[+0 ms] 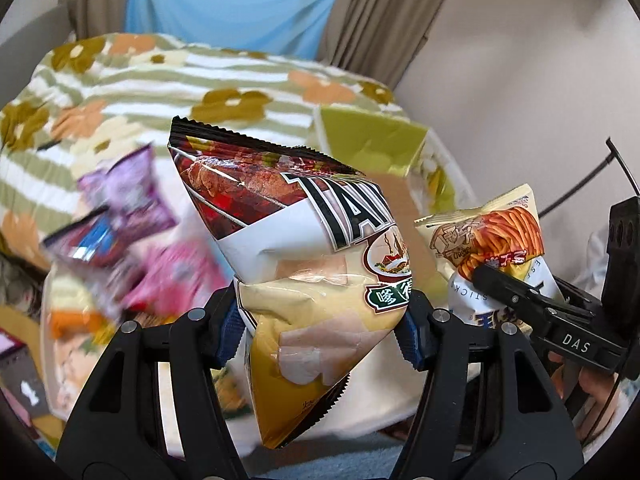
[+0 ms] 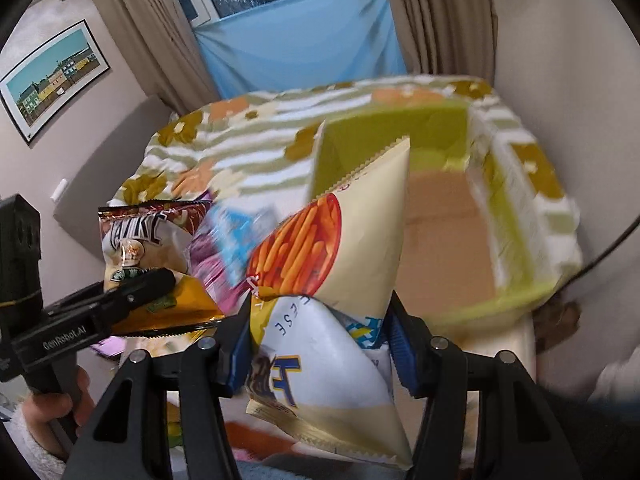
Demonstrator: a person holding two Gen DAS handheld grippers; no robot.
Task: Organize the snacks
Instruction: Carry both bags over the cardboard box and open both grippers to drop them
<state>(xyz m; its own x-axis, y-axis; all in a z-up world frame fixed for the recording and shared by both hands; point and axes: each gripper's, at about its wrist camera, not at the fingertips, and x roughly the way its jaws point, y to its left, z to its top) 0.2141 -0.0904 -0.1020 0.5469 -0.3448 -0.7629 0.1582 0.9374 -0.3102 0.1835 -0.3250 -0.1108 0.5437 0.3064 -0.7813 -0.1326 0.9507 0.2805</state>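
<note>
Left gripper: we have it clamped on the chip bag, blue pads pinching its waist, bag puffed above and hanging below the jaws, off the bed. Right gripper: clamped on the stick-snack bag the same way, pads biting into its middle, bag tilted with its top corner pointing up-right.

In the left view we see the right gripper at the right edge with the stick-snack bag in it, just beside the chip bag. In the right view the left gripper sits at the left edge holding the chip bag; a hand in a fuzzy white sleeve grips its handle.

Behind both bags: green box, open top, cardboard floor visible, sitting on the floral blanket. More snack packs, purple and pink, lie blurred on the blanket at left, well apart from the box. Beyond: blue sheet between curtains, framed picture on the left wall.
</note>
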